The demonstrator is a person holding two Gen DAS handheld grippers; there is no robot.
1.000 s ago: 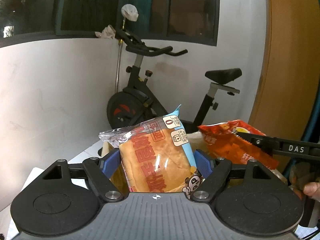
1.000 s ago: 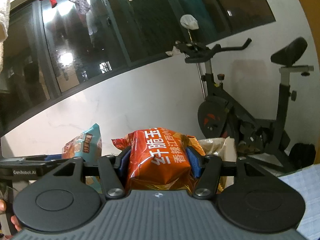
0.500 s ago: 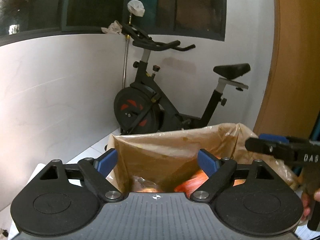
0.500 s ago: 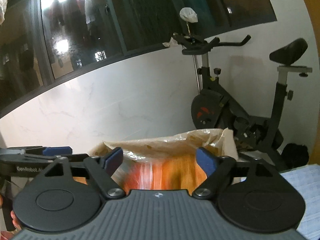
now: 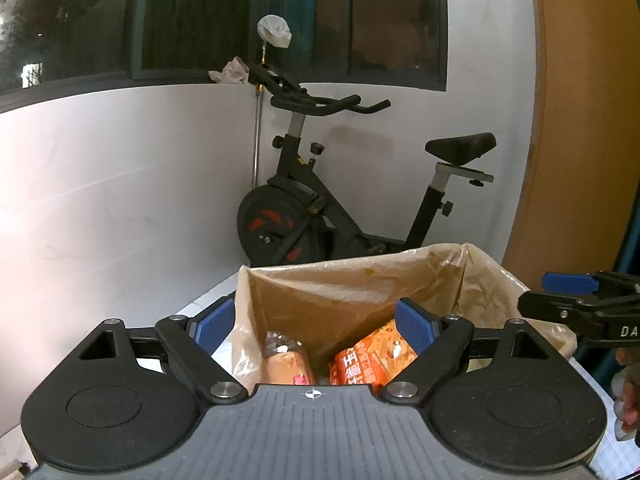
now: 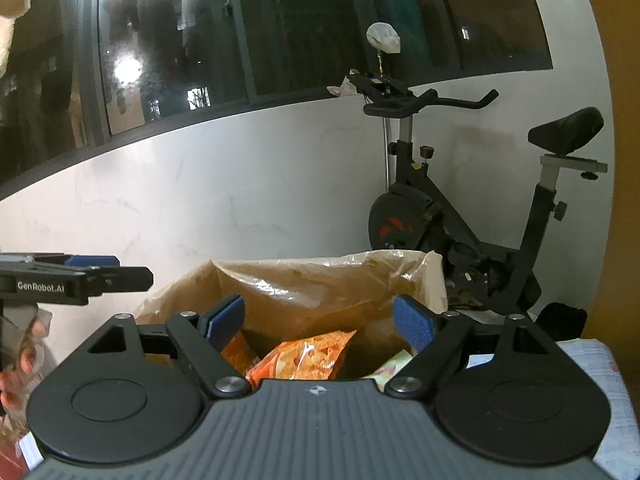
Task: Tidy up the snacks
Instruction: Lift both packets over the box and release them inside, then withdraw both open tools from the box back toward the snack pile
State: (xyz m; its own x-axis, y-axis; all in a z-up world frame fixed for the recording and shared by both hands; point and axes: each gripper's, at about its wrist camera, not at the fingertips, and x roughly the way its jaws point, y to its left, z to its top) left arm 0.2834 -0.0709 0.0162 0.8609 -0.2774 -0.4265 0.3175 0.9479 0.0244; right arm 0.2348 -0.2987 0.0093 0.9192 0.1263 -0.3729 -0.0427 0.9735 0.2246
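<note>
1. While both wrist views look down over a plastic-lined cardboard box (image 5: 360,284), the left hand-held gripper (image 5: 314,326) hangs above its opening with its blue-padded fingers (image 5: 414,326) spread wide and nothing between them.
2. Inside the box, seen past the left hand-held gripper, lie a bread packet (image 5: 286,364) in clear wrap and, just beside it to the right, an orange snack bag (image 5: 368,360) with Chinese lettering (the two look close enough to touch, though I cannot tell for sure).
3. The right hand-held gripper (image 6: 320,322) also sits over the box (image 6: 320,280), its fingers (image 6: 224,322) parted and gripping nothing.
4. From the right wrist view the orange snack bag (image 6: 304,358) shows crumpled in the box below the gap, with the corner of a pale green packet (image 6: 394,366) at its right; what that packet holds is too hidden to say.
5. Each hand-held gripper shows in the other's view: the right one (image 5: 560,292) enters from the right edge of the left view, the left one (image 6: 116,266) from the left edge of the right view, both level with the box rim.
6. A black exercise bike (image 5: 320,216) stands against the white wall behind the box, under a dark window (image 6: 280,32).
7. A white counter (image 5: 212,300) edge shows to the left of the box, and a pale checked cloth (image 6: 592,368) lies at the far right of the right view.
</note>
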